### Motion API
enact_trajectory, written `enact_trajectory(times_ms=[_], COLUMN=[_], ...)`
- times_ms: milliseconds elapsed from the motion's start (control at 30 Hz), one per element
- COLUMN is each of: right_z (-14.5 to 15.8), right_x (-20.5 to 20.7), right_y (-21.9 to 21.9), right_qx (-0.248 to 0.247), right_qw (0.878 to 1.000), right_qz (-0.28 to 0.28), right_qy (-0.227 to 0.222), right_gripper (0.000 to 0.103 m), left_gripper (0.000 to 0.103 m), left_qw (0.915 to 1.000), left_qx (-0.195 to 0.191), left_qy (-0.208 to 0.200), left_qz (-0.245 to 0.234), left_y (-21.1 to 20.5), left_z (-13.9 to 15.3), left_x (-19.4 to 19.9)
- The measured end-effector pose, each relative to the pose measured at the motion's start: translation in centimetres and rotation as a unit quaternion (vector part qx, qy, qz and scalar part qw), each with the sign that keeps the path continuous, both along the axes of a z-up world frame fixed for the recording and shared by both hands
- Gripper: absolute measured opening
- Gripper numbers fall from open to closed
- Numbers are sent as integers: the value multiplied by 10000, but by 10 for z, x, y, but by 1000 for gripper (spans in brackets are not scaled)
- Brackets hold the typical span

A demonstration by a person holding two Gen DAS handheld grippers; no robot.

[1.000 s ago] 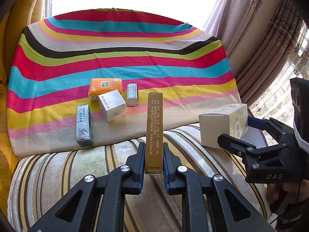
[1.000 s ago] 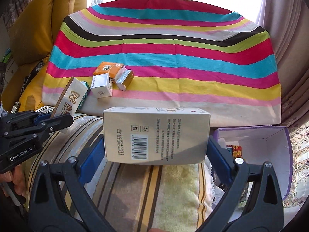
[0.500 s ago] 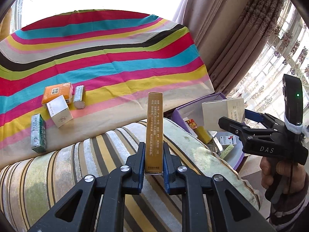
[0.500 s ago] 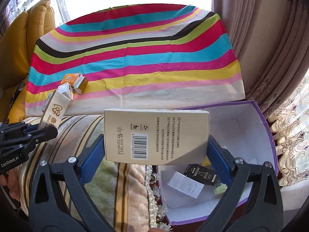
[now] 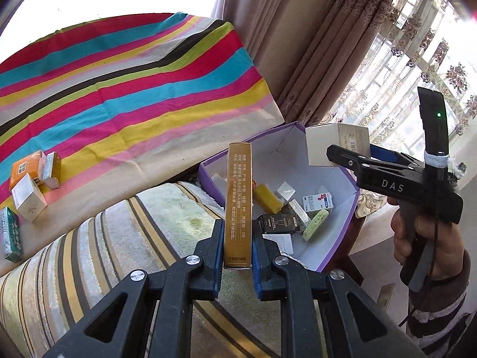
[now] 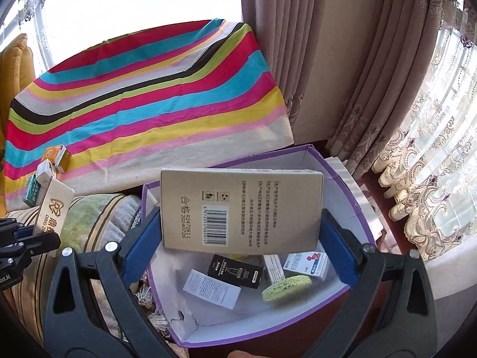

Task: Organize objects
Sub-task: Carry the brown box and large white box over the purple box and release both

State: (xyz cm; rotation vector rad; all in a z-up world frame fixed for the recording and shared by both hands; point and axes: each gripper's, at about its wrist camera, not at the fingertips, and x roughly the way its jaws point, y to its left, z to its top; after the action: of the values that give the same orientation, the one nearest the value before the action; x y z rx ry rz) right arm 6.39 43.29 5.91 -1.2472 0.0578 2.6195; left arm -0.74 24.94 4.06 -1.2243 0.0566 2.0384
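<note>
My left gripper point(image 5: 237, 250) is shut on a tall narrow gold box point(image 5: 238, 200), held upright over the striped sofa arm beside the purple box point(image 5: 342, 214). My right gripper point(image 6: 238, 232) is shut on a wide beige box point(image 6: 241, 208) with a barcode, held above the open purple box point(image 6: 354, 197); it also shows in the left wrist view point(image 5: 337, 144). Inside the purple box lie a black box point(image 6: 235, 271), a green sponge point(image 6: 286, 288), a white-blue box point(image 6: 307, 264) and other small items.
Several small boxes stay on the striped cloth: an orange box point(image 5: 25, 168), a white box point(image 5: 28, 201), a silver box point(image 5: 50, 168) and a green box point(image 5: 10, 235). Curtains point(image 6: 342, 74) hang behind the purple box. The striped sofa arm point(image 5: 134, 238) lies between cloth and box.
Both grippers have swung right from the striped cloth toward the purple box. The right gripper's beige box now hangs over the box opening; the gold box is near its left rim.
</note>
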Motion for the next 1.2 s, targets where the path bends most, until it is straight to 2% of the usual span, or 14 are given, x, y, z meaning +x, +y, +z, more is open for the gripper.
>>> enact_trajectory(times_ms=[267,400,433,533,567,700,900,1033,1200], right_z=[1,1,1,2,2,4,13,20,26], right_x=[7,7,7,7,7,7,8,8,8], right_y=[22,25,26,27,28,29,23,14,-3], right_qx=[67,241,297,278,236,195,57,45,249], right_qw=[9996,9992,9990,9991,9992,9991,9994,9992,9983], right_qz=[-263,-329,-318,-316,-319,-351,-214,-127,-25], right_qy=[62,47,81,77,91,113,271,388,519], right_gripper=[99,99,99,100,100,100,100,100,102], left_gripper=[17,19,24,53,58,61,63,75,77], left_qw=[9989,9982,9981,9981,9983,9990,9972,9925,9788], left_qx=[-64,24,36,46,81,165,-113,-311,-663], left_qy=[36,12,12,58,90,167,744,1145,1910], left_qz=[-467,-603,-621,-615,-577,-386,1,302,326], left_y=[33,40,42,43,40,30,12,-1,-12], left_z=[-1,1,2,3,5,13,29,38,44], left_x=[11,15,15,16,16,13,13,14,22])
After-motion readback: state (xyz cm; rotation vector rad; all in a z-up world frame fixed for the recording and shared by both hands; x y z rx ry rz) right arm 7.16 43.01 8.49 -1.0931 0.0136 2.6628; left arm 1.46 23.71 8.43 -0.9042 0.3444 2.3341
